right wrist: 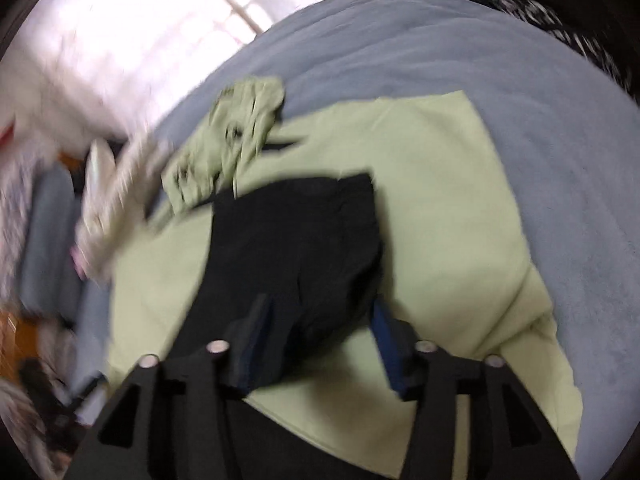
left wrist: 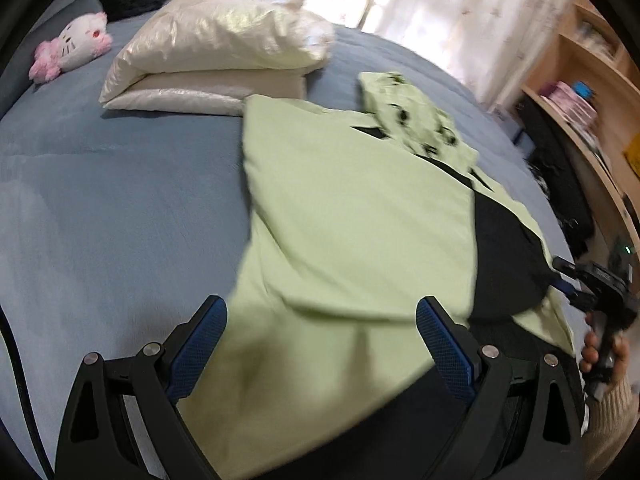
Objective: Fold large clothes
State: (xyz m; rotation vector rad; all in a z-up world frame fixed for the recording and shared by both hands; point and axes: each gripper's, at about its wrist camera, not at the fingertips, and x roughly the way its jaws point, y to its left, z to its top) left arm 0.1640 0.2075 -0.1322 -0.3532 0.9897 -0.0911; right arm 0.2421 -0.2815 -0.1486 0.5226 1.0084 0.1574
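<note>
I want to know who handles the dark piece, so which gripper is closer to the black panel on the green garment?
Right. The right gripper sits at the black panel's near edge, jaws apart. The left gripper hovers open over plain green garment beside it.

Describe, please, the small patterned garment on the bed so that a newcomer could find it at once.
Start from the blue-grey bed and find the large plain pale-green garment spread across it. At its far end, toward the curtained window, lies the small crumpled piece: the same pale green, but alone in carrying black printed marks.

Bright, blown-out daylight from curtains (left wrist: 460, 4) behind the bed (left wrist: 100, 184); heavy motion blur, fisheye-warped dark corners.
</note>
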